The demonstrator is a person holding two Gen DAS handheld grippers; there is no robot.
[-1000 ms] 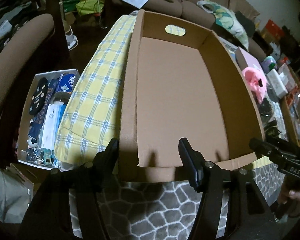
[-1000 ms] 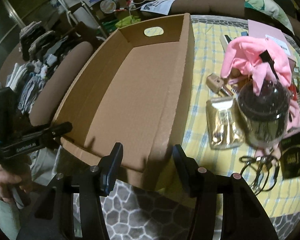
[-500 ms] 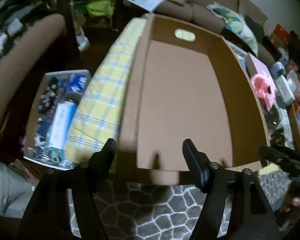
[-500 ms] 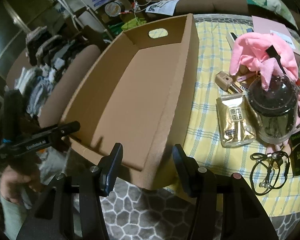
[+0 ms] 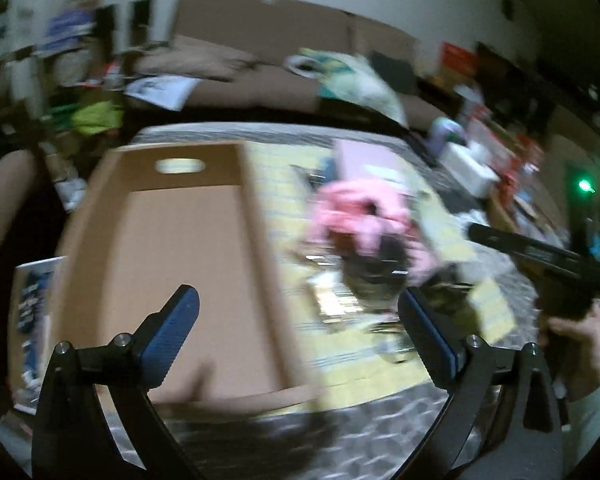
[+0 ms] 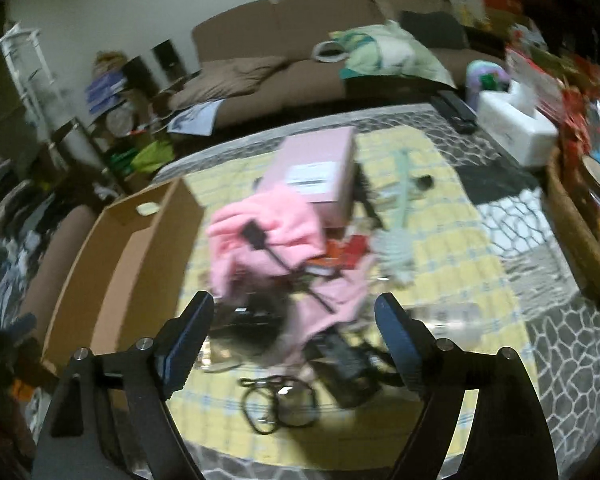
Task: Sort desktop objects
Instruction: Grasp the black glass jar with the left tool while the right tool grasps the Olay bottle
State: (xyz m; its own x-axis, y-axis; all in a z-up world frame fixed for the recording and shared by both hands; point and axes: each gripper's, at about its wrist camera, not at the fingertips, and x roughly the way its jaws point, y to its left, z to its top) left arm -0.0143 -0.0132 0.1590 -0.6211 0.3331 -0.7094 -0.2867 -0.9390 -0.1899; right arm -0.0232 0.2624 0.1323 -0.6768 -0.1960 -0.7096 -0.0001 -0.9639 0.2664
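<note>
An empty brown cardboard box (image 5: 180, 260) lies on the yellow checked cloth (image 6: 440, 264); it also shows in the right wrist view (image 6: 112, 272) at the left. Right of it sits a heap: a pink cloth (image 6: 272, 224), a dark domed cup (image 5: 374, 268), a pink carton (image 6: 320, 168), a black cable (image 6: 280, 400). My left gripper (image 5: 296, 324) is open and empty, above the box's right wall. My right gripper (image 6: 294, 332) is open and empty, above the heap's near side. The left wrist view is blurred.
A white tissue box (image 6: 512, 124) and a wicker basket (image 6: 580, 232) stand at the right. A brown sofa (image 6: 300, 52) runs behind the table. A brown chair (image 6: 56, 256) is at the left. The right gripper's body and hand (image 5: 560, 280) show at the left view's right edge.
Both grippers have swung right and tilted up, away from the box's near wall toward the heap. Both jaws have opened wider.
</note>
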